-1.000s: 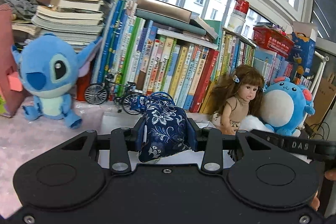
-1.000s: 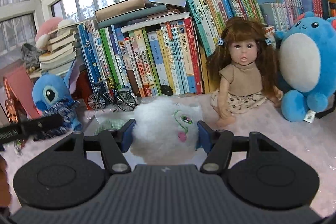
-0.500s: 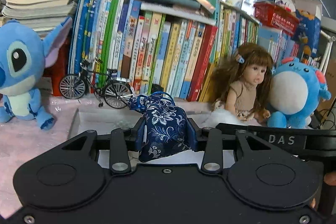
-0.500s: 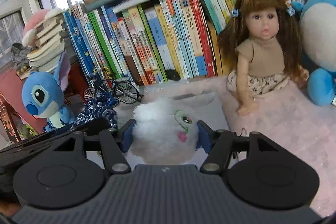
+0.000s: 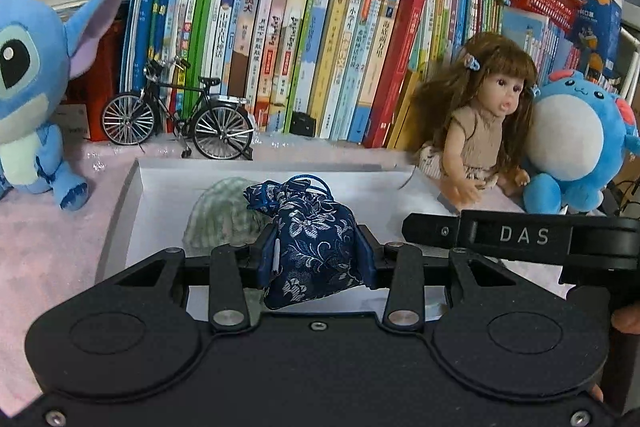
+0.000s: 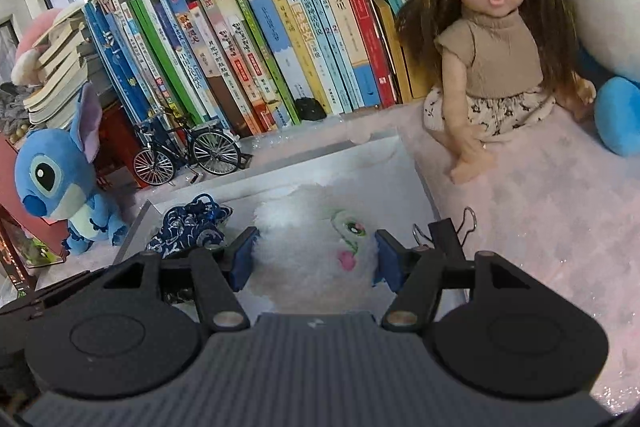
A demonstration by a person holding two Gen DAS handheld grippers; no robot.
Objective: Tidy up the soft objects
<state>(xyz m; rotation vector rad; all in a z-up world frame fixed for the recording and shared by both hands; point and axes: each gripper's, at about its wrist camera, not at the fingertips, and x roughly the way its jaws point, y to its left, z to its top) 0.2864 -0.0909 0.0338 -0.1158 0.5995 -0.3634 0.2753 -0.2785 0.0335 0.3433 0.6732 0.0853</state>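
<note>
My left gripper [image 5: 318,251] is shut on a dark blue flowered drawstring pouch [image 5: 310,239], held just over the open white box [image 5: 134,187]. A pale green checked soft thing [image 5: 222,211] lies inside the box behind the pouch. My right gripper [image 6: 316,257] is shut on a white fluffy plush [image 6: 316,239] with a green eye and pink mouth, low over the same white box [image 6: 404,163]. The pouch [image 6: 188,231] shows at the left of the right wrist view, and the right gripper's black body [image 5: 520,235] crosses the right of the left wrist view.
A row of upright books [image 5: 300,39] backs the pink surface. A model bicycle [image 5: 180,119] stands behind the box. A blue Stitch plush [image 5: 28,87] sits left; a doll [image 5: 484,123] and a round blue plush [image 5: 576,143] sit right. A binder clip [image 6: 444,231] lies by the box.
Both grippers have come down and forward toward the white box with their loads still held. The box interior and the green checked item now show in the left wrist view.
</note>
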